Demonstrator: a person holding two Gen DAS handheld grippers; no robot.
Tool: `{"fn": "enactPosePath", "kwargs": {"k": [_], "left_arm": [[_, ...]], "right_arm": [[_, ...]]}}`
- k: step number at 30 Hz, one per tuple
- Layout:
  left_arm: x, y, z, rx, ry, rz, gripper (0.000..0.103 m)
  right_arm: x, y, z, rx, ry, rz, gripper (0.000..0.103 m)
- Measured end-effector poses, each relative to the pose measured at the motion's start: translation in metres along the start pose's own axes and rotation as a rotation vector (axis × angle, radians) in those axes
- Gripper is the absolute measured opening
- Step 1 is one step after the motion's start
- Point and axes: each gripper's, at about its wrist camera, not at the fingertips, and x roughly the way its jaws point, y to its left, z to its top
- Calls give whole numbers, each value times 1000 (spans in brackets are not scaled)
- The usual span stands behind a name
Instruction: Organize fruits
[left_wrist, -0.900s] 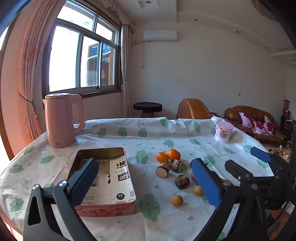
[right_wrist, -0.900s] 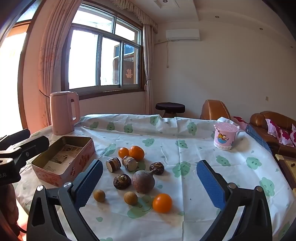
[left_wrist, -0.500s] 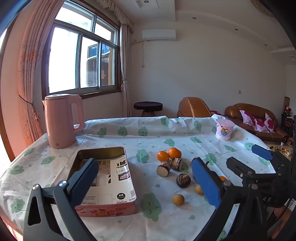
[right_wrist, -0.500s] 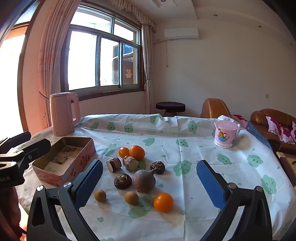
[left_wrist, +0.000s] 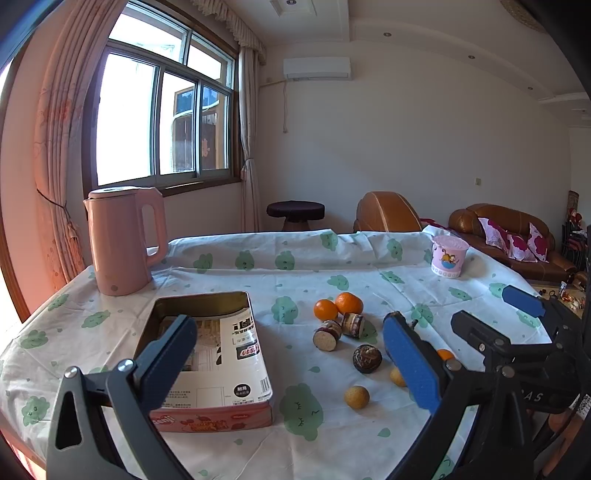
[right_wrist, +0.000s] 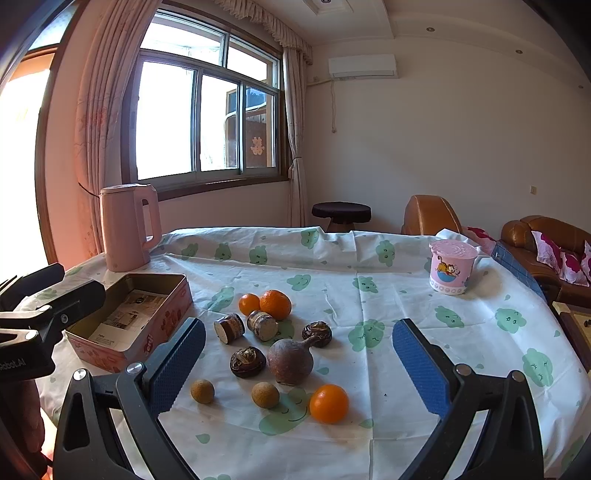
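Note:
Fruits lie loose on the tablecloth: two oranges at the back (right_wrist: 275, 304), a third orange in front (right_wrist: 328, 403), a round purple-brown fruit with a stalk (right_wrist: 290, 361), two small tan fruits (right_wrist: 265, 394), dark wrinkled ones (right_wrist: 247, 362) and two cut stubs (right_wrist: 229, 328). An open pink tin box (right_wrist: 129, 325) sits left of them; it also shows in the left wrist view (left_wrist: 207, 354). My right gripper (right_wrist: 297, 363) is open and empty, above the front fruits. My left gripper (left_wrist: 288, 358) is open and empty, over the tin's right edge.
A pink kettle (left_wrist: 123, 240) stands at the table's back left. A pink lidded cup (right_wrist: 452, 266) stands at the back right. Brown sofas (left_wrist: 509, 236) and a dark stool (left_wrist: 295, 214) are beyond the table. The other gripper shows at right in the left wrist view (left_wrist: 517, 332).
Both views shifted slightly: the right gripper dipped a little toward the fruits, and the left view swung slightly right. No fruit has moved.

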Motion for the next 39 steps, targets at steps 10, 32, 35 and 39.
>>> {"fn": "enactPosePath", "kwargs": {"k": [10,32,35,39], "left_arm": [[0,0,0,1,3,-1,103],[3,8,-9,-7,11,3,103],[3,8,-9,-5,11,3,103],[3,8,-9,-5,12,3,103]], "right_arm": [[0,2,0,1,2,4,102],[3,5,-8,4,17,13,102],[3,5,-9,5,17,13,102],[4,5,-9,5,18,13,102]]}}
